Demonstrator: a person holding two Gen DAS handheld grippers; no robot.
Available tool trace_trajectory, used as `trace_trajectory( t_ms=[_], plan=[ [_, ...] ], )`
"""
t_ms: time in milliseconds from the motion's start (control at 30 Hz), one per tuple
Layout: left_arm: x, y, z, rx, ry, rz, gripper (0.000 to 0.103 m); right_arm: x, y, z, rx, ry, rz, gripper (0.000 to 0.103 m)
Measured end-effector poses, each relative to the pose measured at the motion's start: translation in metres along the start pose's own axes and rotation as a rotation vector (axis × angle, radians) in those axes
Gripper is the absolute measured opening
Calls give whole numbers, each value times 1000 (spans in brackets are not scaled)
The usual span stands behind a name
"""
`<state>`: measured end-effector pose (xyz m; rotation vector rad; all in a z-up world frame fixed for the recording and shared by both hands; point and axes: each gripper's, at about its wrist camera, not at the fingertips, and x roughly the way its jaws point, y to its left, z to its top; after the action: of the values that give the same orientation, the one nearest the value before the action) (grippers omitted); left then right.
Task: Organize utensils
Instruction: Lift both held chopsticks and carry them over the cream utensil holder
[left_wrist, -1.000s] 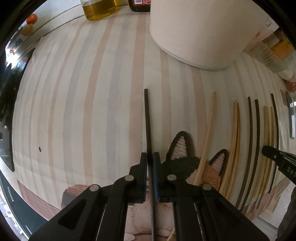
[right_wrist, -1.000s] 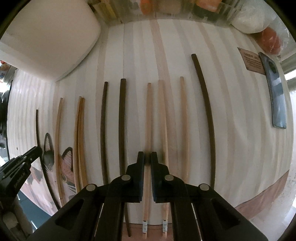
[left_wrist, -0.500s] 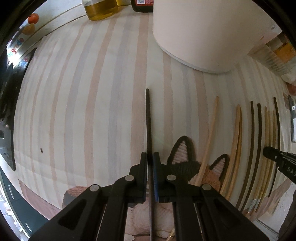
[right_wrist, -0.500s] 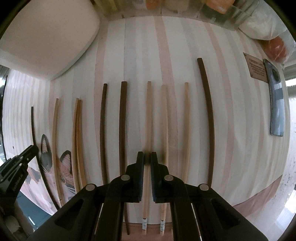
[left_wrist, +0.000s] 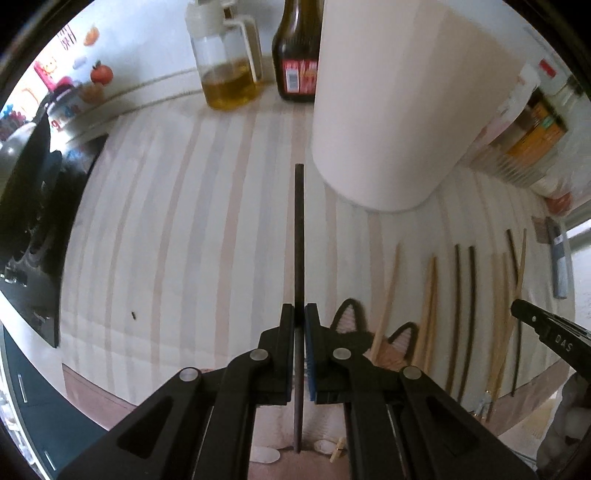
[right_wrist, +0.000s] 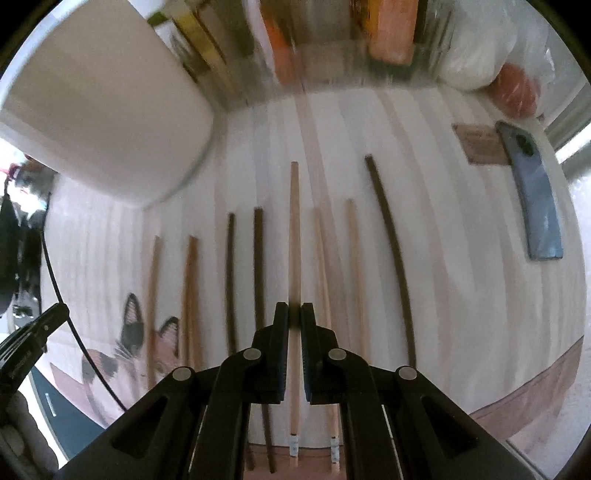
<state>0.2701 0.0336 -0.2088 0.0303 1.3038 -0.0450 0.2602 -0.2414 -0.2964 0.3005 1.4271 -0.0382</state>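
My left gripper (left_wrist: 299, 314) is shut on a thin black chopstick (left_wrist: 299, 236), held lifted above the striped mat (left_wrist: 177, 236); it shows as a dark curved line (right_wrist: 55, 273) in the right wrist view. My right gripper (right_wrist: 294, 314) is shut on a light wooden chopstick (right_wrist: 294, 229), raised above the row. Several more chopsticks lie side by side on the mat: dark brown ones (right_wrist: 258, 266) and light wooden ones (right_wrist: 355, 266). The right gripper (left_wrist: 546, 328) shows at the right edge of the left wrist view, the left gripper (right_wrist: 29, 343) at the left edge of the right wrist view.
A tall white cylinder container (left_wrist: 402, 99) stands at the back of the mat. An oil jug (left_wrist: 227, 66) and a dark sauce bottle (left_wrist: 297, 55) stand behind it. A phone (right_wrist: 532, 192) lies at the right. A black stove (left_wrist: 29, 206) is at the left. A cat picture (left_wrist: 354, 332) is printed near the mat's front edge.
Both grippers have risen, each lifting its chopstick off the mat. The views now take in more of the counter, the bottles and the back shelf.
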Motion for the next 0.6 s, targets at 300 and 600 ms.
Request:
trace_trajectory(
  t_ms=[300,600],
  plan=[
    [-32,-10,9,2,-84,-22,3,-50,-1,10,-15,-119,52,6],
    [-67,-13,23,4,-154,-47,3,-95,31,21,-44,-237,124,6]
  ],
)
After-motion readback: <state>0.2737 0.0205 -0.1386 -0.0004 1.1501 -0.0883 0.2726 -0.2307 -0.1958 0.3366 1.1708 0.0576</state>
